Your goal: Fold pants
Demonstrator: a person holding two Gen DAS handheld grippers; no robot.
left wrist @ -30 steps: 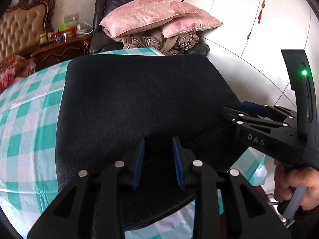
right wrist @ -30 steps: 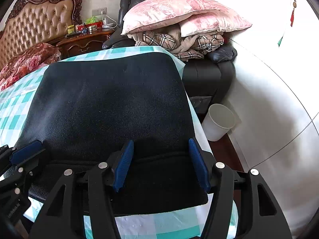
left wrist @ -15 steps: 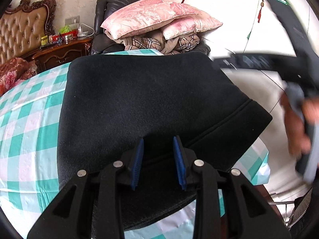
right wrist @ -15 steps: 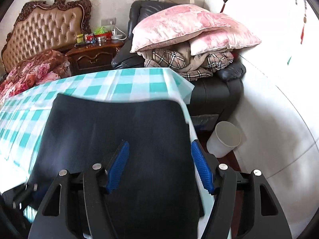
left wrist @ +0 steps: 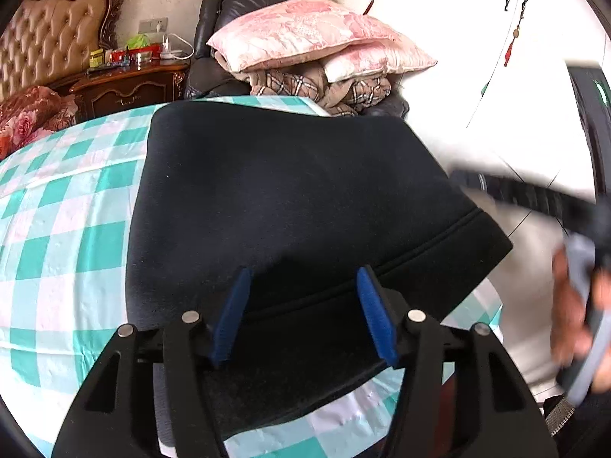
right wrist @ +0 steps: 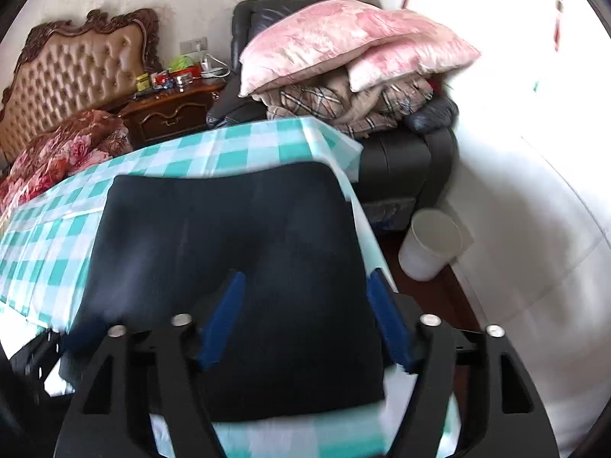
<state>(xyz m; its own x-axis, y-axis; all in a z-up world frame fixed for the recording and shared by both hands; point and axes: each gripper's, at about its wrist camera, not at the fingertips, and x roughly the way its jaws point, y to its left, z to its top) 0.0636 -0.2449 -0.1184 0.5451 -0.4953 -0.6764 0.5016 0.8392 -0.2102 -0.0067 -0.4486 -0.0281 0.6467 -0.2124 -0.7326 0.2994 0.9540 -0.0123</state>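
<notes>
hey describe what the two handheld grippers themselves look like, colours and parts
Both the left gripper and right gripper have matte black angular frames with cut-out slots, round silver pivot pins, and blue ribbed pads lining the fingers. A bare hand, blurred, grips a grey handle.

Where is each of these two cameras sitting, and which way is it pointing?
Left wrist view: rides on the left gripper, looking forward between its open blue-padded fingers over the folded dark fleece pants on the teal-and-white checked tablecloth; the person's blurred right hand shows at the right edge.
Right wrist view: rides on the right gripper, fingers open, raised above the same pants, facing the white plastic bin.
Shared: pants, tablecloth, pink pillows, tufted tan headboard.
</notes>
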